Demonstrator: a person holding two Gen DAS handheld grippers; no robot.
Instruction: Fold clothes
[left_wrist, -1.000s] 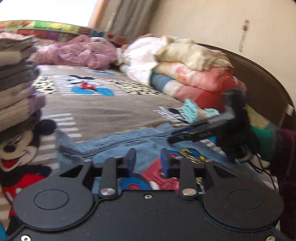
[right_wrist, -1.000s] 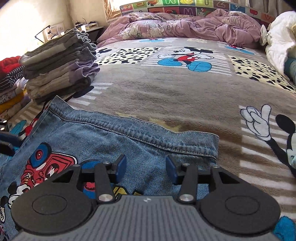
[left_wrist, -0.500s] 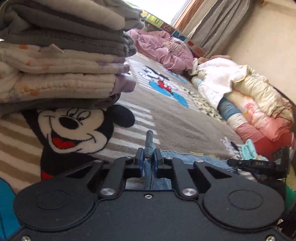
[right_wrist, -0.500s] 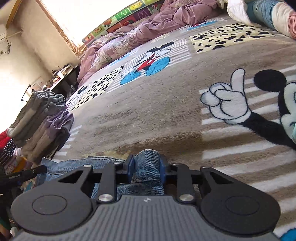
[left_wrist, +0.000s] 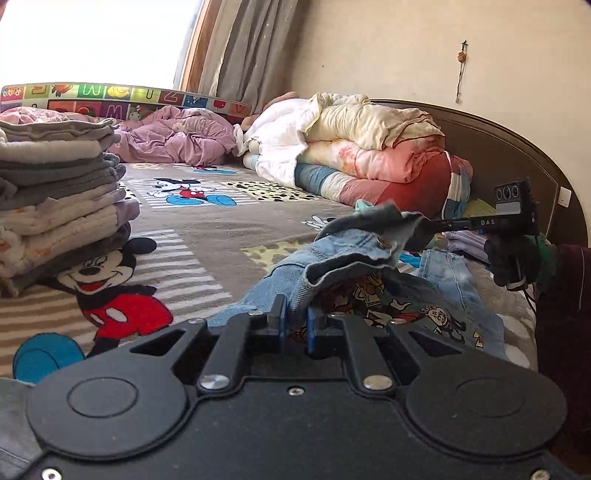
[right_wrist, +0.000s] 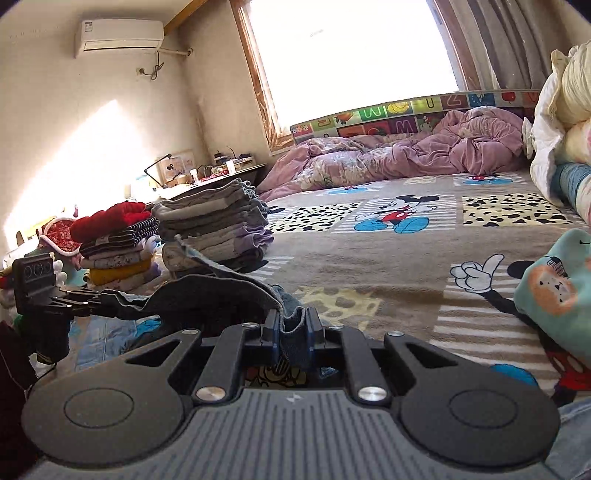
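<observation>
Both claws grip the same denim jacket (left_wrist: 343, 258). Left claw (left_wrist: 293, 325) has its blue pads pinched nearly together on a bunched fold of the denim hem. Right claw (right_wrist: 291, 341) has its jaws closing, a thick wad of denim between them and pressed by both pads.

From the left wrist view the right claw (left_wrist: 424, 223) shows from the side, clamped on the far end of the same edge; a dark gloved hand (left_wrist: 517, 258) carries it. From the right wrist view the left claw (right_wrist: 107, 299) shows likewise, with the edge of the jacket slung between the two.

That lifted edge runs across the bed (right_wrist: 369, 266) from one claw to the other, off the blanket, while the rest of the jacket trails down onto the bed with its cartoon print (left_wrist: 388, 299) facing up. One metal button (left_wrist: 382, 242) shows on the raised band.

No containers are in view. Two stacks of folded clothes stand by the bed's left side: a grey and lilac stack (right_wrist: 218, 225) on the blanket and a second one (right_wrist: 114, 247) topped in red beyond it. One heap of rolled quilts (left_wrist: 369, 155) lies along the headboard side, and one crumpled purple duvet (right_wrist: 406, 155) lies below the window. A teal printed garment (right_wrist: 557, 288) lies at the right.
</observation>
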